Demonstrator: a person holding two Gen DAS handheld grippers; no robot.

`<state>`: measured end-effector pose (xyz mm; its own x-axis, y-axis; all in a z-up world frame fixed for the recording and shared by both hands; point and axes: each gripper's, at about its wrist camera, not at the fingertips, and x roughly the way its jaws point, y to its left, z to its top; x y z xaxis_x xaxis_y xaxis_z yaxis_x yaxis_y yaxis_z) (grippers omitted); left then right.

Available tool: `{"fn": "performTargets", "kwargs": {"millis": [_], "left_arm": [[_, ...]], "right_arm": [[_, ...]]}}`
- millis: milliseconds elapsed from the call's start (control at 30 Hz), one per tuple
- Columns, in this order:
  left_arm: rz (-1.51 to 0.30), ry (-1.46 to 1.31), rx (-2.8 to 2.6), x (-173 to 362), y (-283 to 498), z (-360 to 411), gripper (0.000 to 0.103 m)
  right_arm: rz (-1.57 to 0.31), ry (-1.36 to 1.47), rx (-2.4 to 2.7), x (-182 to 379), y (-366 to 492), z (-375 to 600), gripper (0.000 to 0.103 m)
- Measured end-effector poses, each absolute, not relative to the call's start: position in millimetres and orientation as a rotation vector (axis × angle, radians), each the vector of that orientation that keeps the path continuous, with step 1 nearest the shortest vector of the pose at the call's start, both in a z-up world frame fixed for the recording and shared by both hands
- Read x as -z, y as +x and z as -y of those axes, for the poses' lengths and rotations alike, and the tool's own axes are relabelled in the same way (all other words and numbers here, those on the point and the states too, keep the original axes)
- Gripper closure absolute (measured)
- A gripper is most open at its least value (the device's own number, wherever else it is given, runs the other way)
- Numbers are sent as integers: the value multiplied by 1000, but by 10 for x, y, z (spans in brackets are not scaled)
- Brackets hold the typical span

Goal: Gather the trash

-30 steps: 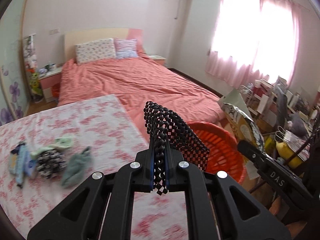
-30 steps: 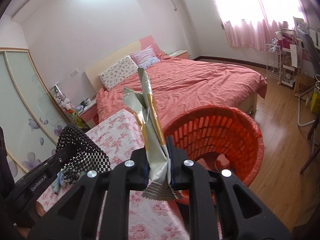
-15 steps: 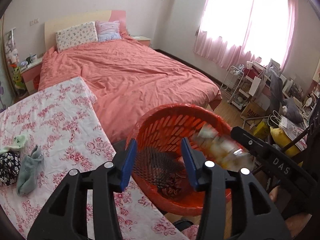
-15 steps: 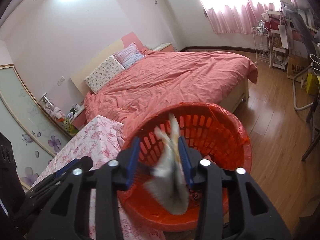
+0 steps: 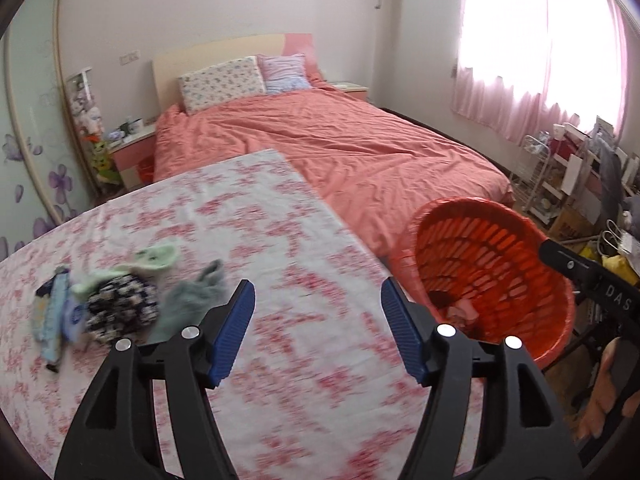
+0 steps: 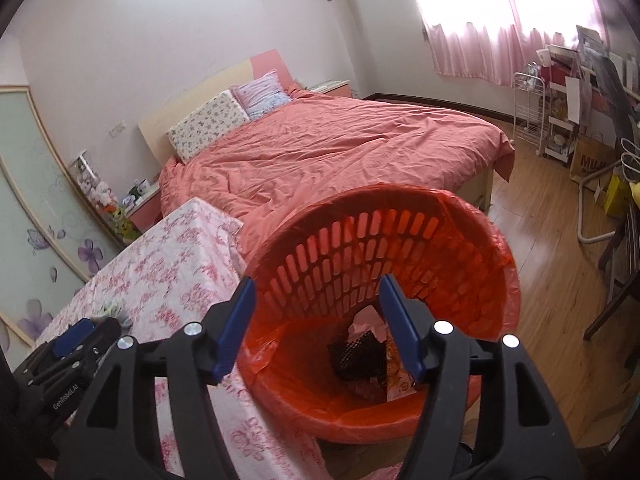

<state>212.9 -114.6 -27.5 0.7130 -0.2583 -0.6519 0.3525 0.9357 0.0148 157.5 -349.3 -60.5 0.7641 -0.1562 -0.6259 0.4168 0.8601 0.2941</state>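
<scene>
Jaws have just been opening on both: left gripper (image 5: 316, 320) empty over the floral table (image 5: 248, 224), right gripper (image 6: 316, 320) empty above the orange basket (image 6: 472, 220), black mesh (image 6: 354, 354) inside.

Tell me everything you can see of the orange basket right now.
The basket is round orange plastic with slotted walls, lined with a thin orange bag folded over the rim. It stands beside the flowered table, in front of the bed; its base is hidden. Inside lie a black mesh piece, a printed wrapper and pink scraps. The open right gripper hangs over it, touching nothing.
</scene>
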Motion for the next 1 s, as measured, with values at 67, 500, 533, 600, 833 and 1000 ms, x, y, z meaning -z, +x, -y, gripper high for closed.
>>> {"fn": "performTargets", "kwargs": {"millis": [67,500,533,600,833,1000], "left_arm": [[-708,132,305,285,2173,956,37],[-756,-17,16,403,2281,-600,37],[-758,-25,1,414,2283,-690,37],[-762,-48,-37,434,2291,-921,37],[-761,-85,-93,488,2313,-1347,37],[-767,-118,-68,560,2355,-1463,37]], "right_arm": [[-641,421,305,595,1620,3348,40],[-732,298,127,629,2085,2159,40],[-741,289,107,643,2135,2042,40],[-759,265,69,672,2247,1805,40],[-814,200,-15,851,2645,1111,40],[-845,253,-14,949,2916,957,46]]}}
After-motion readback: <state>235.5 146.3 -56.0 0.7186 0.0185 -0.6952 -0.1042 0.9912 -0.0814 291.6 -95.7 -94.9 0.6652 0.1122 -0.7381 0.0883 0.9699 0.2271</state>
